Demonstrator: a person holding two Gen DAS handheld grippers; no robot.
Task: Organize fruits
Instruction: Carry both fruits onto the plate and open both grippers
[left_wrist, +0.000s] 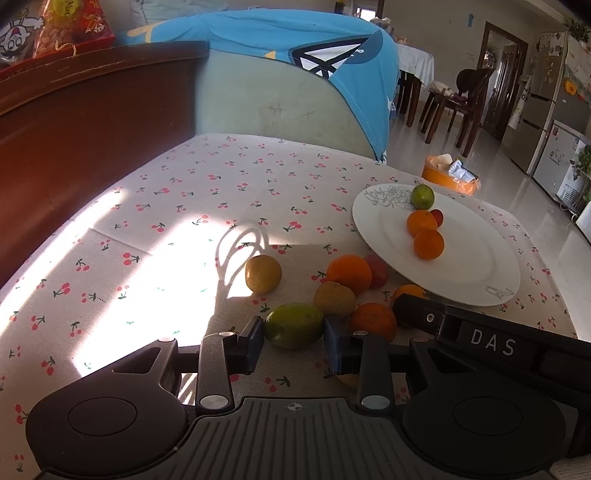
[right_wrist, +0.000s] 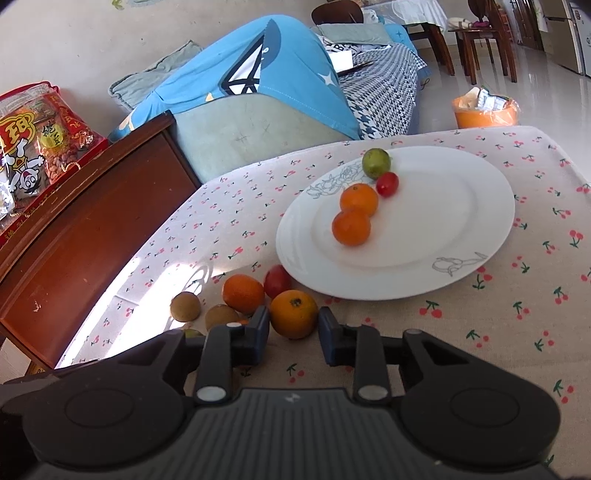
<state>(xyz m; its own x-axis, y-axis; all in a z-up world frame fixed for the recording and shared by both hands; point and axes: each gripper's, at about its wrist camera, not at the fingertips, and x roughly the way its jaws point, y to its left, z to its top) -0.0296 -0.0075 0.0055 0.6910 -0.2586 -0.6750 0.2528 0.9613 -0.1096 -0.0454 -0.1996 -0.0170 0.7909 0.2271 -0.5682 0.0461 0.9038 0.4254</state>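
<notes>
Left wrist view, lower centre: left gripper (left_wrist: 294, 338) closed on green fruit (left_wrist: 294, 325) on tablecloth (left_wrist: 207, 192); right wrist view, lower centre: right gripper (right_wrist: 293, 332) clamped on orange (right_wrist: 294, 313), plate (right_wrist: 476, 236) upper right.
</notes>
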